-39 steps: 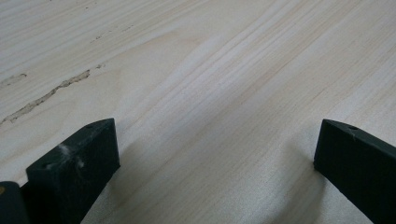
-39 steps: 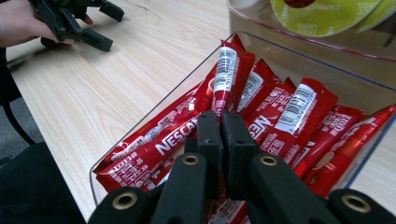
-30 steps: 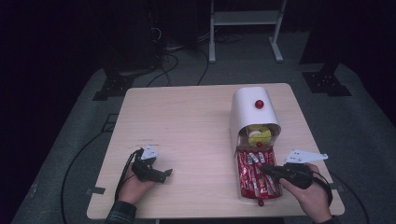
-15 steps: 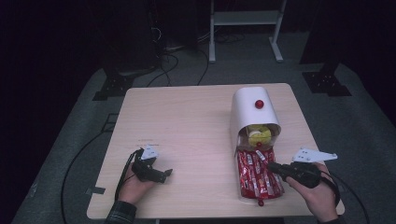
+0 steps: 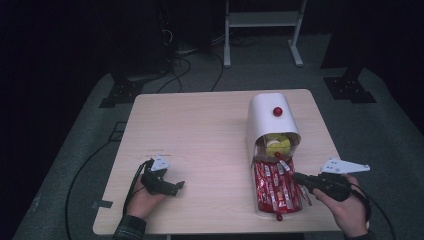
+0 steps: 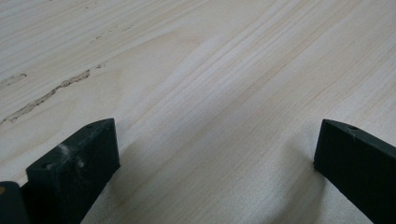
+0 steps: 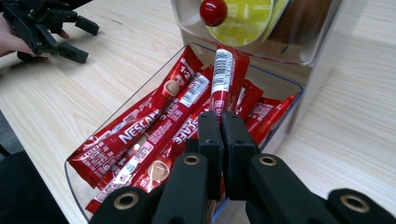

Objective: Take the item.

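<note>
Right gripper (image 7: 220,122) pinching a red sachet (image 7: 226,77) over the clear tray (image 5: 260,207), table's (image 5: 200,130) near-right corner. Left gripper (image 5: 176,187) spread, seemingly resting near the near-left corner.

Dark studio, cables (image 5: 172,60), metal stand (image 5: 260,30)
</note>
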Tool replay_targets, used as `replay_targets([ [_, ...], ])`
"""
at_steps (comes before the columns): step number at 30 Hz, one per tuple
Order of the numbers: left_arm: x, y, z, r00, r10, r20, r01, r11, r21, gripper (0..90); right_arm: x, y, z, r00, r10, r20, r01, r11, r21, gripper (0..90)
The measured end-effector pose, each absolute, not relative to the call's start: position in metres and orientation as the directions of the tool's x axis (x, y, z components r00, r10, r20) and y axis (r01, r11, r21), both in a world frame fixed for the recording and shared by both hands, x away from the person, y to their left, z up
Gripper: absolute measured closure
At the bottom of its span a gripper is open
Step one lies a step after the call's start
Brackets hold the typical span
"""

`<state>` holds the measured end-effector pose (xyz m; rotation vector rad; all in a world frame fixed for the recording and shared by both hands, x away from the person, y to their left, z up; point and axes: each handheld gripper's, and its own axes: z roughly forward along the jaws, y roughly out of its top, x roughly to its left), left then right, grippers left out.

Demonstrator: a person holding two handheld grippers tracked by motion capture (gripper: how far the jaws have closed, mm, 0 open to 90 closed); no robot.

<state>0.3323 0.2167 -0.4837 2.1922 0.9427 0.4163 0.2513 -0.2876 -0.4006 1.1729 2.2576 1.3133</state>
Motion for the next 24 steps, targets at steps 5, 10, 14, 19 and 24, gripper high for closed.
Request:
replay_targets([
  [5,0.332,0.217,-0.484,0.683,0.730,0.016,0.504,-0.487,0.713,0.0,0.250,-0.292,-0.400,-0.625,0.766,0.149,0.509,0.256,0.822,86.8],
  [10,0.332,0.217,-0.484,0.683,0.730,0.016,0.504,-0.487,0.713,0.0,0.249,-0.298,-0.400,-0.618,0.773,0.145,0.508,0.251,0.824,86.8],
  [14,0.332,0.217,-0.484,0.683,0.731,0.016,0.504,-0.487,0.713,0.0,0.249,-0.302,-0.400,-0.612,0.778,0.144,0.508,0.247,0.825,86.8],
  [19,0.333,0.217,-0.484,0.684,0.730,0.018,0.504,-0.490,0.712,0.0,0.248,-0.306,-0.399,-0.602,0.785,0.143,0.509,0.240,0.827,86.8],
  [24,0.334,0.216,-0.483,0.684,0.729,0.019,0.503,-0.491,0.711,0.0,0.248,-0.310,-0.399,-0.591,0.794,0.145,0.513,0.231,0.827,86.8],
])
